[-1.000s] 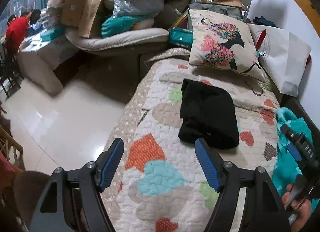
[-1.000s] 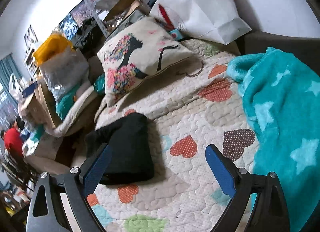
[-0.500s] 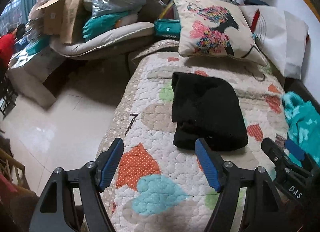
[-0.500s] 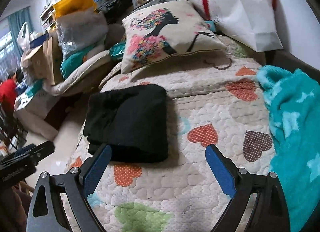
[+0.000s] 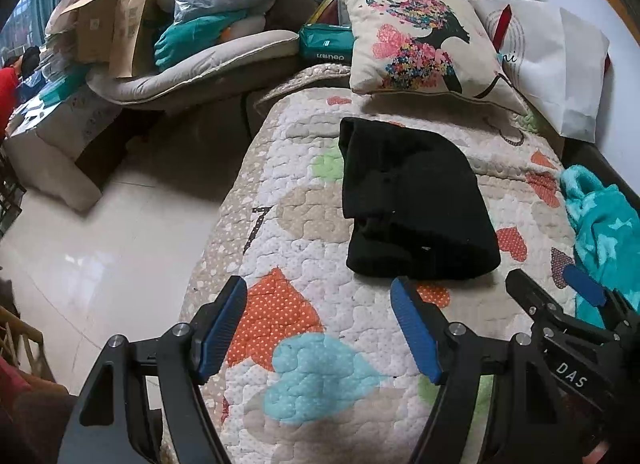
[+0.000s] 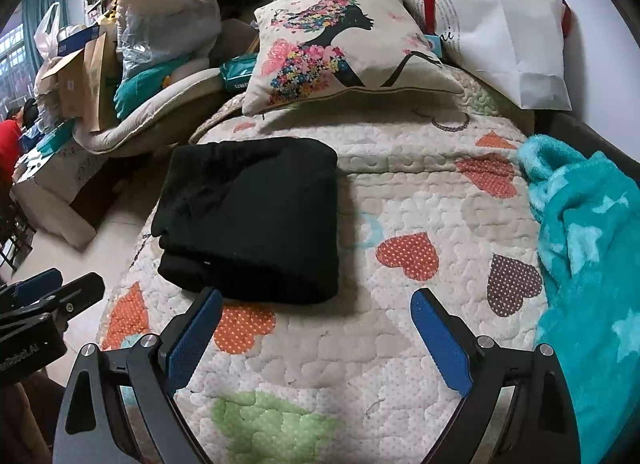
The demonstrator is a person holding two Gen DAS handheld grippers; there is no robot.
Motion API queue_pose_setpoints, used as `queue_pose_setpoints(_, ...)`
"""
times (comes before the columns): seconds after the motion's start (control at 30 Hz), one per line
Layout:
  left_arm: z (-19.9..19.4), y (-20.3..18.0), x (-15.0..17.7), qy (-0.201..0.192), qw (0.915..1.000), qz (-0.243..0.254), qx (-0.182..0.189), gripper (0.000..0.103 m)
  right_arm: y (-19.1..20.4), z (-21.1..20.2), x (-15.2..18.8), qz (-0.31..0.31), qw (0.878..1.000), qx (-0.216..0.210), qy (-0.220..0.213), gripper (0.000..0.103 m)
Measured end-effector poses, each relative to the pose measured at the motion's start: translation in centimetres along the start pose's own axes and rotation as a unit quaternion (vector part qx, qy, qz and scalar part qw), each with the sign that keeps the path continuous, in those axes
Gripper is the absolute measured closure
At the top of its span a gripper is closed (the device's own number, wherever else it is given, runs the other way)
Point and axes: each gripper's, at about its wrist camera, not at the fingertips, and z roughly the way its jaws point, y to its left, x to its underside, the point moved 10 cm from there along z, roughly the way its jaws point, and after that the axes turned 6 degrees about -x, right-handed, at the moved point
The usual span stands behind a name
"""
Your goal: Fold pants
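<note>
Left gripper (image 5: 319, 298), seen from its own camera, has its blue-padded jaws spread wide and grips nothing; it hangs over the near end of the quilt. Right gripper (image 6: 316, 310) is likewise wide open and empty, its jaws just short of the pants' near edge. Each tool appears in the other's view: the right one at lower right of the left view, the left one at lower left of the right view.

Quilt (image 6: 400, 200): cream, stitched, printed with orange, blue, green and brown hearts; it covers the bed and bears everything below.

Blanket (image 6: 588, 248): teal fleece with pale stars, bunched along the quilt's right edge, well apart from the pants.

Pants (image 5: 412, 200): black, already folded into a compact thick rectangle, lying flat on the quilt's left half, near its left edge. Stacked layers show along the near and left sides. The right jaw of the left gripper sits just before the bundle's near edge; whether it touches the cloth cannot be told.

Cushion (image 6: 340, 44): cream, showing a woman's profile with flowered hair, propped at the head of the quilt beyond the pants.

Bag (image 6: 504, 28): white paper, leaning against the wall, right of the cushion.

Floor (image 5: 100, 248): pale glossy tile, left of the bed.
</note>
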Motion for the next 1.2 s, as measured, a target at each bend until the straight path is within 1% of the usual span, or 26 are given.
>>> queue_pose_setpoints(0.23,-1.1,0.3,-0.2,-0.016,0.9998,-0.008,0.012,0.029,0.1,-0.1,1.1,0.008,1.0,0.007,0.011,0.005)
queue_pose_setpoints(0.47,-2.6,0.9,-0.7,-0.046,0.9988,-0.017,0.008,0.028,0.5,-0.4,1.7,0.007,1.0,0.011,0.013,0.005)
queue_pose_setpoints(0.7,-3.6,1.2,-0.9,-0.057,0.9981,-0.02,0.009,0.026,1.2,-0.9,2.2,0.004,1.0,0.012,0.012,0.005)
queue_pose_setpoints(0.9,-4.3,1.4,-0.7,-0.067,0.9976,-0.018,0.002,0.026,1.6,-1.1,2.6,-0.002,1.0,0.012,0.013,0.005)
queue_pose_setpoints(1.07,-4.4,1.5,-0.5,-0.068,0.9975,-0.019,0.001,0.026,2.0,-1.1,2.9,-0.008,1.0,0.011,0.014,0.005)
queue_pose_setpoints(1.1,-4.5,1.6,-0.5,-0.071,0.9973,-0.019,-0.002,0.025,2.1,-1.1,2.9,-0.008,1.0,0.011,0.015,0.005)
queue_pose_setpoints(1.2,-5.1,1.7,-0.6,-0.088,0.996,-0.016,-0.006,0.019,2.2,-1.1,3.0,-0.009,1.0,0.01,0.016,0.005)
